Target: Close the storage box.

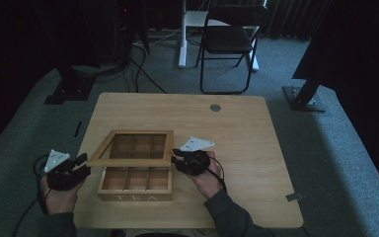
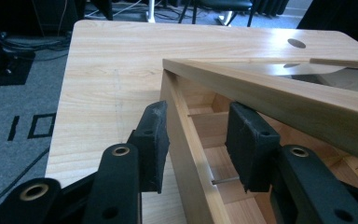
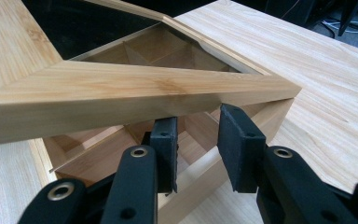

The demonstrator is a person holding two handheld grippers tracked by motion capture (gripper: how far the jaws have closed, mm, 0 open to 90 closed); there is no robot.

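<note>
The light wooden compartmented tea box point(image 1: 135, 183) is straddled by both spread grippers point(image 2: 193, 140) point(image 3: 198, 149); its glass-paned lid point(image 1: 133, 161) is half raised.

The raised lid point(image 1: 131, 147) hides the box's rear compartments (front row visible).

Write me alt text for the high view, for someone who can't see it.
A person at a light wooden table holds a gripper in each hand beside a wooden tea box whose glass-paned lid is partly raised: the left gripper at its left side, the right gripper at the lid's right edge. A black folding chair stands beyond on grey carpet.
</note>
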